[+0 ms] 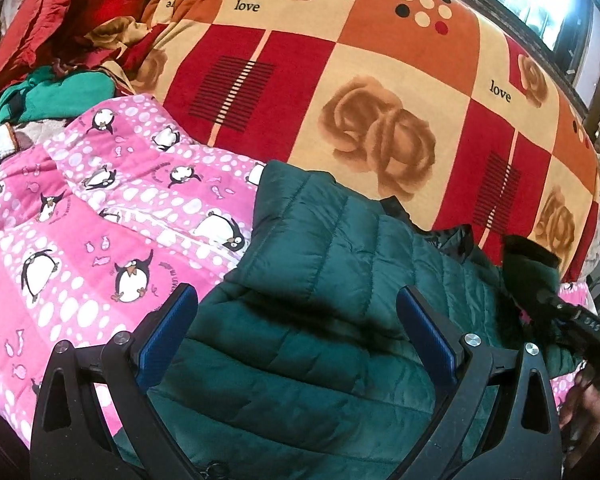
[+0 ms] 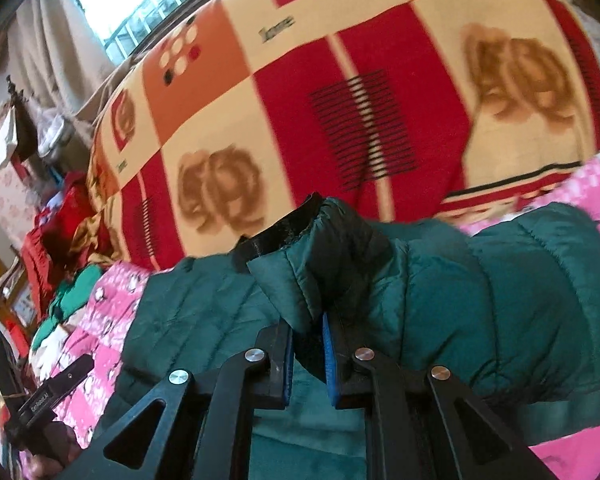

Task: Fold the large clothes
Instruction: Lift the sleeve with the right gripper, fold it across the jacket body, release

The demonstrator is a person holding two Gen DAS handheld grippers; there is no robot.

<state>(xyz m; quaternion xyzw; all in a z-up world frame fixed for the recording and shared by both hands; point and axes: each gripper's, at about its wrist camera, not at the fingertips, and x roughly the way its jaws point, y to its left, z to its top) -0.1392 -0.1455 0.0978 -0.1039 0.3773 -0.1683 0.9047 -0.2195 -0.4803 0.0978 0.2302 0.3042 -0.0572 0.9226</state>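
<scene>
Your right tongs point(image 2: 307, 332) are clamped on a fold of the green jacket point(image 1: 324, 280), which lies on the pink quilt point(image 1: 100, 208). Your left tongs point(image 1: 296, 312) gape above it. Carry the fold across evenly; pin the body.

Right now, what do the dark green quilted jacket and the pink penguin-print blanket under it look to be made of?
The dark green quilted jacket looks like a padded synthetic shell, nylon or polyester: slight sheen, stitched puffy channels, fine wrinkles. The pink penguin-print blanket looks like soft matte quilted cotton or fleece; which one is unclear. The right gripper pinches the jacket.
</scene>
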